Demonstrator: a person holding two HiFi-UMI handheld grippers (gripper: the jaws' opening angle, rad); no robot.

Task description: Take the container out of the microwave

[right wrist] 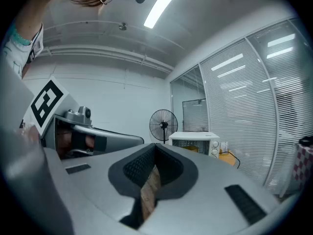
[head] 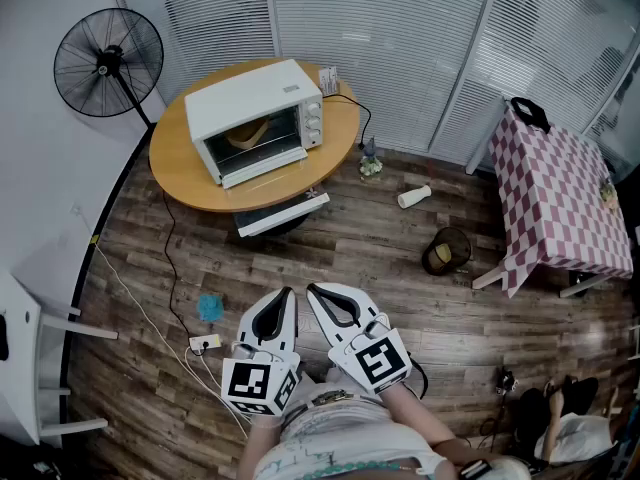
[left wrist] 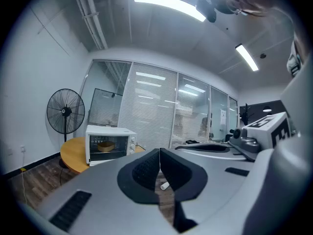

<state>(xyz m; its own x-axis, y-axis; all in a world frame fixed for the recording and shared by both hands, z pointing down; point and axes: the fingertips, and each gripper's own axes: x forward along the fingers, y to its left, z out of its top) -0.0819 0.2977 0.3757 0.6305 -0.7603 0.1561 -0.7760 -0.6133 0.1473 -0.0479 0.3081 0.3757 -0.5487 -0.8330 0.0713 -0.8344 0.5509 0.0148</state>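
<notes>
Far ahead of both jaws, the head view shows the microwave (head: pixel 255 118) set on the round table (head: pixel 200 193), door seemingly closed, the container (head: pixel 245 138) kept inside; a cable (head: pixel 171 263) crosses the floor between; in the left gripper view, the left gripper (left wrist: pixel 159 151) is seen with jaws pressed together, empty; in the right gripper view, the right gripper (right wrist: pixel 155 146) is likewise closed on nothing, probably held ready for the approach.

Microwave (head: pixel 258 118) on table (head: pixel 190 186) — container (head: pixel 250 136) inside. Left gripper (head: pixel 288 292), right gripper (head: pixel 311 288) side by side, well apart from it.
</notes>
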